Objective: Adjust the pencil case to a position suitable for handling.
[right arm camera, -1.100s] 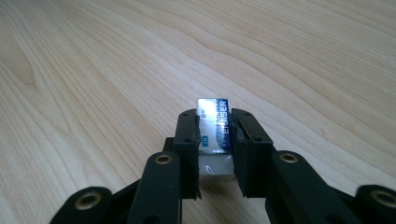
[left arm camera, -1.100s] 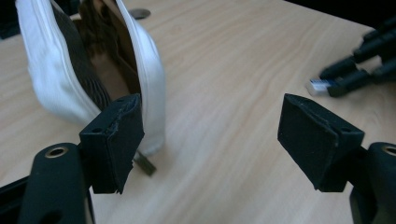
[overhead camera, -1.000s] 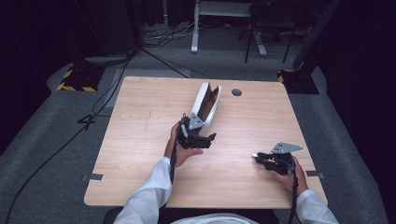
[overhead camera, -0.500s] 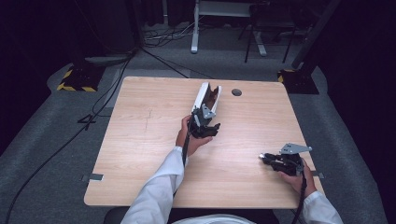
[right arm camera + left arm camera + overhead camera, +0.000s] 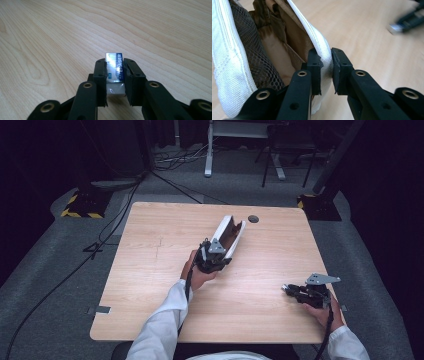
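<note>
A white pencil case (image 5: 229, 234) with a brown lining lies open on the middle of the wooden table (image 5: 150, 245). My left gripper (image 5: 216, 256) sits at its near end. Its jaws have just been closing, and in the left gripper view they are shut on the pencil case's (image 5: 229, 62) near wall (image 5: 325, 58), one pad (image 5: 315, 65) inside the case and the other outside. My right gripper (image 5: 287, 289) is low over the table at the front right, shut on a small eraser (image 5: 114, 67) in a blue sleeve.
A round cable hole (image 5: 253, 219) is in the table just behind the case. Dark floor with cables (image 5: 75, 265), yellow-black stand feet (image 5: 80, 205) and a white frame (image 5: 210, 150) surrounds the table.
My left gripper moved forward to the case's near end and closed on its wall. My right gripper drifted to the right, still holding the eraser.
</note>
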